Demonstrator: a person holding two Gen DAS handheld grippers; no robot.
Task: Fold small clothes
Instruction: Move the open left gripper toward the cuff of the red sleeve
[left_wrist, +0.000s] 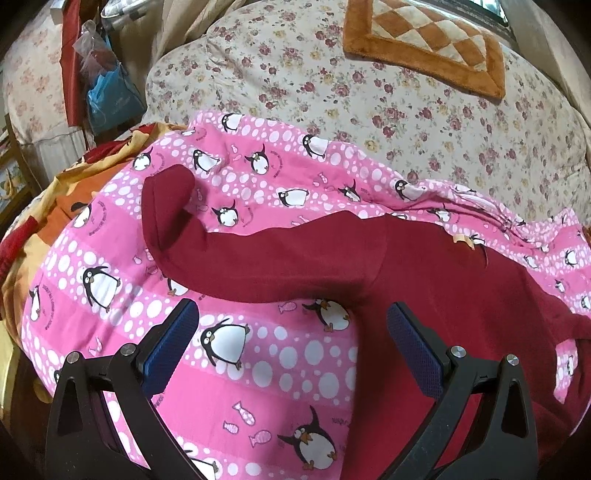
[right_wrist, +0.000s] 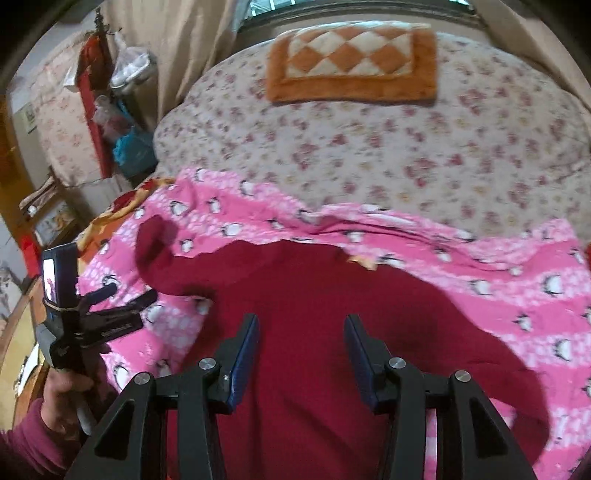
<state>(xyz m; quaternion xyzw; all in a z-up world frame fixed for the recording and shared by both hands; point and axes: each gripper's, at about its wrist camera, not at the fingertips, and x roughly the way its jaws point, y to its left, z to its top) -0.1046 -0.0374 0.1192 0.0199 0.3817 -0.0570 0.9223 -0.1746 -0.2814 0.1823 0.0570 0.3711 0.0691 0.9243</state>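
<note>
At the far left of the right wrist view, your left hand (right_wrist: 61, 391) is gripping the handle of the left gripper (right_wrist: 110, 306), seen side-on over the penguin sheet; from that angle you cannot tell how its fingers are set. In the left wrist view that same left gripper (left_wrist: 291, 328) is showing its fingers (left_wrist: 173, 339) spread wide and holding nothing, hovering above the pink penguin sheet (left_wrist: 280, 354) at the lower middle of the frame, with the right-hand finger just beside the edge of the garment.

The dark red top (left_wrist: 443, 295) is lying spread out on the sheet, filling the centre and lower right of the left wrist view. Its sleeve (left_wrist: 229, 258) is stretching toward the left of the frame and bending upward to a cuff in the upper left of the sheet. No part of it appears doubled over yet, so the folding looks to be at its very start: sleeves and body all seem left to do.

In the right wrist view the dark red top (right_wrist: 314, 295) is filling the centre, and the right gripper (right_wrist: 301, 350) is hanging directly over its body with fingers (right_wrist: 245, 354) parted wide and empty. This view is blurred, so whether the tips are touching cloth is unclear.

Across the top of both frames, the bed's floral quilt (left_wrist: 369, 92) is carrying an orange checked cushion (left_wrist: 424, 40), well apart from the garment.
</note>
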